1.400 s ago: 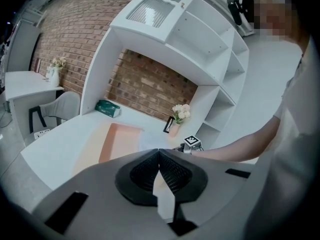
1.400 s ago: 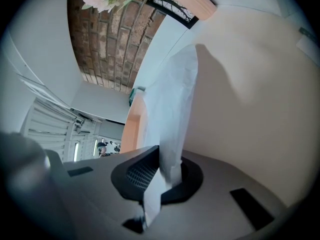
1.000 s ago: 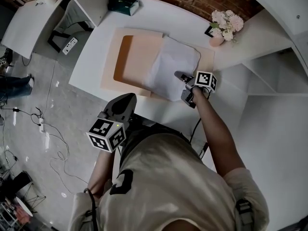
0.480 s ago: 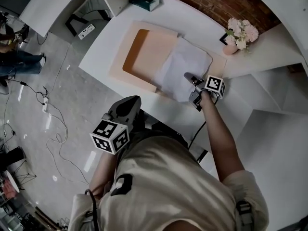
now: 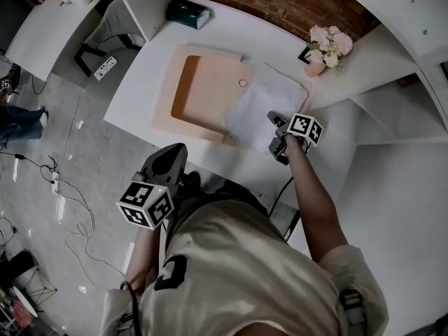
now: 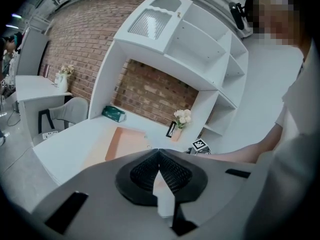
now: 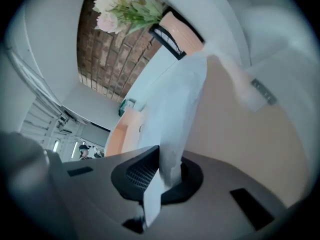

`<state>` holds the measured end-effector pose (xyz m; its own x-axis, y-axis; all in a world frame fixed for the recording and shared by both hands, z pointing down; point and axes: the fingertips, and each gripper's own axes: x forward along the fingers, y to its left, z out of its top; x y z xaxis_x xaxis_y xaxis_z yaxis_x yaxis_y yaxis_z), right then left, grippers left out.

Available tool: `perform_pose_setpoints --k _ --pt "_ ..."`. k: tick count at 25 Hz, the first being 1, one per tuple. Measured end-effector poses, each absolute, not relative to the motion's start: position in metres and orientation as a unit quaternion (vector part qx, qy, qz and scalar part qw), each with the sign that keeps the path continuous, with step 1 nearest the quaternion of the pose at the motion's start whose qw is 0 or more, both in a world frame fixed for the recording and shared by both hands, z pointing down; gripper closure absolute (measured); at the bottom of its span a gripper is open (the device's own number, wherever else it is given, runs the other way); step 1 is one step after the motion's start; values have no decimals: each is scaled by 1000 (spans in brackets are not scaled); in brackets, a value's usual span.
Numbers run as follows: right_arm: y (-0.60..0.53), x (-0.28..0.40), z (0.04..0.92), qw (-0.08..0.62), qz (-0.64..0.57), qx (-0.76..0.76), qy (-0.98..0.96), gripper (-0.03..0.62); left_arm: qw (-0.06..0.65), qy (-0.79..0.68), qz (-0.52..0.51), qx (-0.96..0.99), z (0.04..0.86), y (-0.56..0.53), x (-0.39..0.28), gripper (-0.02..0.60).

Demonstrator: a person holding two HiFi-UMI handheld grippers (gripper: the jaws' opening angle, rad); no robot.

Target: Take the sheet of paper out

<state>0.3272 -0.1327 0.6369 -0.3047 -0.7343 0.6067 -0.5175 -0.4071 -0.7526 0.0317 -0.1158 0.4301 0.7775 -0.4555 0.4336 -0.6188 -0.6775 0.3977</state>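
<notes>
A white sheet of paper [image 5: 264,102] lies partly on an open peach folder [image 5: 203,89] on the white desk [image 5: 133,96]. My right gripper [image 5: 275,127] is shut on the sheet's near right edge. In the right gripper view the sheet [image 7: 182,94] runs from between the pads up towards the flowers. My left gripper [image 5: 168,161] hangs off the desk's near edge, close to the person's body. Its jaws meet at the tips in the left gripper view [image 6: 158,152] with nothing between them.
A teal box [image 5: 187,12] sits at the back of the desk, and a pink vase of flowers [image 5: 325,47] with a small frame stands at the back right. White shelves [image 5: 392,110] rise on the right. A power strip [image 5: 105,67] and cables lie on the floor at left.
The right gripper has drawn the sheet to the right, off the folder. More of the folder's inside now shows, including a small ring. The left gripper has shifted only slightly.
</notes>
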Motion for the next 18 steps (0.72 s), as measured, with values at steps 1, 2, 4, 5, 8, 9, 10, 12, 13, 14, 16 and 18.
perform_pose_setpoints --k 1,2,4,5,8,9,10,12,13,14,16,18 --pt "-128 334 630 82 -590 -596 539 566 273 -296 149 903 431 -118 27 565" --pt "-125 340 622 75 -578 -606 541 566 276 -294 146 903 433 -121 23 565" --pt "-122 347 608 62 -557 -624 544 566 281 -291 138 904 435 -127 12 565" --pt "-121 347 602 56 -548 -631 546 566 283 -290 135 904 435 -129 4 565" --pt "-120 341 582 42 -518 -650 554 566 282 -290 127 906 433 -138 -18 565" --pt "-119 338 576 33 -507 -657 557 566 282 -290 125 906 432 -140 -24 565" --pt "-117 336 571 18 -495 -665 559 566 282 -290 123 906 432 -141 -30 563" --pt "-112 330 562 -14 -470 -679 563 566 282 -289 122 907 433 -143 -40 565" --pt "-110 327 557 -26 -458 -686 565 566 281 -288 123 907 433 -143 -44 565" --pt "-108 323 550 -32 -447 -691 567 566 280 -287 124 908 433 -145 -48 565" --pt "-106 315 533 -33 -425 -700 573 566 279 -280 125 910 433 -147 -54 565" --pt "-103 305 516 -30 -404 -706 581 566 277 -268 126 914 433 -147 -57 565"
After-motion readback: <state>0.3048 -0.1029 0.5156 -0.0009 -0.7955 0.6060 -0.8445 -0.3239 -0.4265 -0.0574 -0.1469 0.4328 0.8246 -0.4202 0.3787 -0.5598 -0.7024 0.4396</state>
